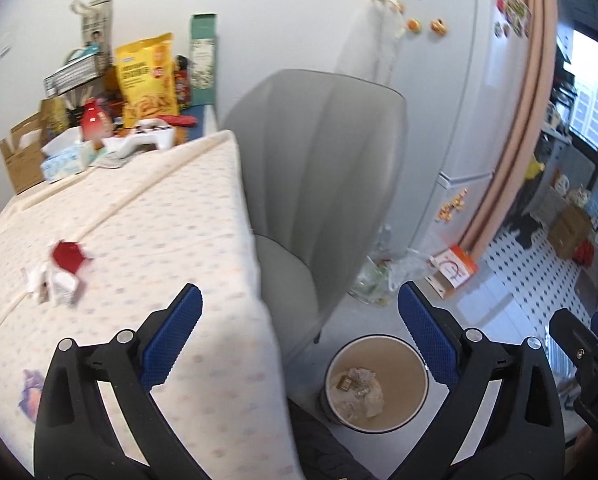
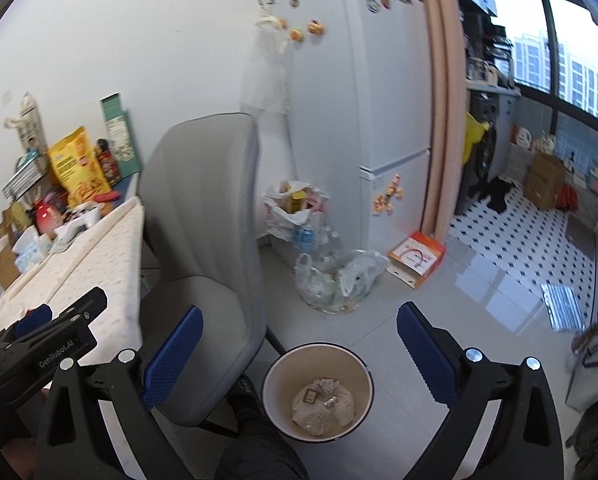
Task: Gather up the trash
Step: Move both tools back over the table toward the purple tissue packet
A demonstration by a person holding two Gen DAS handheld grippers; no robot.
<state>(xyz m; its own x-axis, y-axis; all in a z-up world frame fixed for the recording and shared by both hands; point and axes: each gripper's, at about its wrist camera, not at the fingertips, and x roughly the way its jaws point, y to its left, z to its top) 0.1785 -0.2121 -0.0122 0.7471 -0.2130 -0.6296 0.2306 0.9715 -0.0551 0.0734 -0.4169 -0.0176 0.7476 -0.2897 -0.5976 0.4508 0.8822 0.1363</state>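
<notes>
Both grippers are spread wide with nothing in them. The left gripper [image 1: 299, 334] has its blue pads far apart, one over the edge of the table [image 1: 147, 216] and the other over the floor, and the gap between them is just air. Same deal with the right gripper [image 2: 299, 344]: jaws wide, nothing pinched.

The bin [image 1: 413, 364] sits on the floor below, right beside the foot of the grey chair [image 1: 327, 152]. In the left wrist view it shows low between the fingers, tucked closer to the right-hand pad; in the right wrist view it's roughly centred between the pads, well beneath them. Inside it there's crumpled paper [image 2: 325, 404] and a small brownish scrap, lying on the bottom, not touching either gripper.

More trash is on the tablecloth: a torn red-and-white wrapper [image 1: 61, 270] off to the left of the left gripper's fingers, clear of them, and a blurry purple scrap [image 1: 31, 394] near the table's near edge, partly behind the gripper's black frame. The wrapper is motion-blurred, so I can't make out details.
</notes>
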